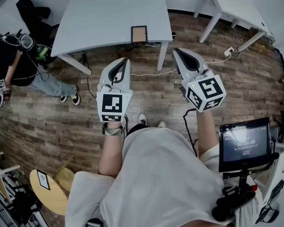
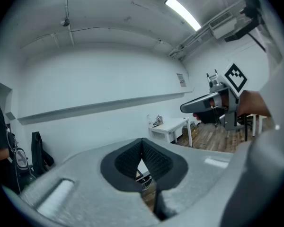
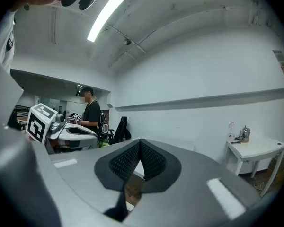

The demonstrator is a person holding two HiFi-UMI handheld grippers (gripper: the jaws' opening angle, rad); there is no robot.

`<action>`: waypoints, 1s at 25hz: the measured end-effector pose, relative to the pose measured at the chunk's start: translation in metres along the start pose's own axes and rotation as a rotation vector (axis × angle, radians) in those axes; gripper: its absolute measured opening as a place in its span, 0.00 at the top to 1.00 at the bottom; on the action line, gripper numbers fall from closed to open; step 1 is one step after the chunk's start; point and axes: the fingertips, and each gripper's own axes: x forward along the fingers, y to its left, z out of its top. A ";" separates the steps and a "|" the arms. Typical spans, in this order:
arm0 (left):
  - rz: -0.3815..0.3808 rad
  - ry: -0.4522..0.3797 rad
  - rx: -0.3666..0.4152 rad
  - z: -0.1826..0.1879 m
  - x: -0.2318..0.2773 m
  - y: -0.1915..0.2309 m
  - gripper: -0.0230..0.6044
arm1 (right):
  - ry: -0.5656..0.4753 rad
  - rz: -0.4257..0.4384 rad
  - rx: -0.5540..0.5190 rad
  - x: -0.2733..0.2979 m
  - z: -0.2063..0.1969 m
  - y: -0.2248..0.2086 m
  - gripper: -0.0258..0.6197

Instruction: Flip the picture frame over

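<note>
A small picture frame point(image 1: 138, 34) with a dark border and a brown panel lies flat near the front edge of the grey table point(image 1: 99, 18). Both grippers hang in the air in front of the table, well short of the frame. My left gripper point(image 1: 123, 60) is shut, its ribbed pads point(image 2: 151, 159) meeting with nothing between them. My right gripper point(image 1: 176, 51) is shut too, its pads point(image 3: 147, 161) together and empty. The right gripper point(image 2: 213, 103) shows at the right of the left gripper view, and the left gripper point(image 3: 68, 129) at the left of the right gripper view.
A person in black point(image 1: 9, 56) stands at the left by the table's corner. A second white table point(image 1: 236, 8) is at the upper right. Cables and a power strip point(image 1: 228, 51) lie on the wooden floor. A monitor point(image 1: 244, 144) sits at the lower right.
</note>
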 end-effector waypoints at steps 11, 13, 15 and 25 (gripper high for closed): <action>0.031 0.035 0.005 0.003 -0.015 -0.013 0.96 | -0.027 0.024 0.028 -0.019 0.000 0.002 0.96; 0.030 0.064 0.036 0.000 -0.015 -0.016 0.96 | -0.025 0.039 0.036 -0.021 -0.002 0.002 0.96; 0.033 0.106 0.113 -0.005 -0.013 -0.016 0.96 | -0.008 0.058 0.037 -0.020 -0.007 0.004 0.96; -0.023 0.223 0.291 -0.034 0.008 -0.012 0.91 | 0.074 0.096 0.086 -0.020 -0.050 0.004 0.96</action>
